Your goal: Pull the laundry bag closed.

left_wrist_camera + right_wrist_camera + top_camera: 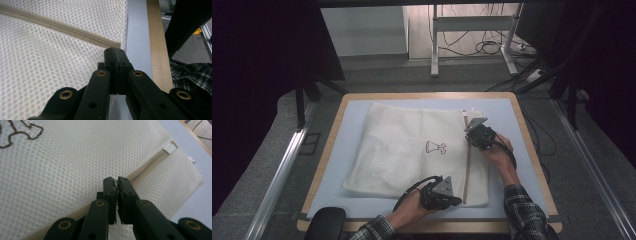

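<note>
Nearest the person, the left gripper point(455, 200) sits at the near edge of the cream mesh laundry bag point(402, 150), its jaws pressed together at the near end of the beige zipper point(467, 165); whether they pinch fabric is hidden beneath them. The bag lies flat on the pale blue table mat point(347, 125). Farther up the zipper, the right gripper point(472, 135) has its jaws nearly closed on the zipper line; the slider itself cannot be made out.
</note>
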The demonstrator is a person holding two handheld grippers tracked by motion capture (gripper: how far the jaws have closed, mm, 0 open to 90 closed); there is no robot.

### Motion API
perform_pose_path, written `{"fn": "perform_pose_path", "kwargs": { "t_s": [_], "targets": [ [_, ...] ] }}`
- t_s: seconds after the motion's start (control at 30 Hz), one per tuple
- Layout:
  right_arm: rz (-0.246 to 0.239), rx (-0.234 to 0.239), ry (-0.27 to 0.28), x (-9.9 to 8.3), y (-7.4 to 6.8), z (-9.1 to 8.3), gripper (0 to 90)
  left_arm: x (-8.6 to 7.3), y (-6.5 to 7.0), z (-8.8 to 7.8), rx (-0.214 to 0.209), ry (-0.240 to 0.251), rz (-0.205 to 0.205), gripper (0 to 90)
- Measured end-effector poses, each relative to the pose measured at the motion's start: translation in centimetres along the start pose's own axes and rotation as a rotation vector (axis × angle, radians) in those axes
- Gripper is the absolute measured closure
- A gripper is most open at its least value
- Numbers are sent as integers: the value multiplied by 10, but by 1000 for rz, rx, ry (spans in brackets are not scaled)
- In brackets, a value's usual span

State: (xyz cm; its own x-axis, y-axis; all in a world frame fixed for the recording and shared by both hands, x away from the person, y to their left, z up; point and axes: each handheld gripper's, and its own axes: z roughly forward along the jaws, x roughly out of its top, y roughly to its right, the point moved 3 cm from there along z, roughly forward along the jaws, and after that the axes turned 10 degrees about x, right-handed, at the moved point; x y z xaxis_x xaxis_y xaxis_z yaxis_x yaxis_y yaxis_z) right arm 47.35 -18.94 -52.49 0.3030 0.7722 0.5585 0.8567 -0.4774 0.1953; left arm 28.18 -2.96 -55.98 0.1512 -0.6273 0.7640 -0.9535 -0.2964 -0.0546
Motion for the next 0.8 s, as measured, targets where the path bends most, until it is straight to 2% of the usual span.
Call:
{"fn": "perform_pose_path", "kwargs": {
  "t_s": [0.1,0.33,0.57,0.8],
  "targets": [
    [10,11,7,1,5,2,850,0,0,0,0,0,0,900],
    [12,-5,12,4,14,7,849,0,0,0,1,0,1,900],
    [41,-5,33,6,26,12,850,0,0,0,0,0,0,900],
    [41,5,42,12,31,18,845,0,0,0,0,0,-1,900]
  ]
}}
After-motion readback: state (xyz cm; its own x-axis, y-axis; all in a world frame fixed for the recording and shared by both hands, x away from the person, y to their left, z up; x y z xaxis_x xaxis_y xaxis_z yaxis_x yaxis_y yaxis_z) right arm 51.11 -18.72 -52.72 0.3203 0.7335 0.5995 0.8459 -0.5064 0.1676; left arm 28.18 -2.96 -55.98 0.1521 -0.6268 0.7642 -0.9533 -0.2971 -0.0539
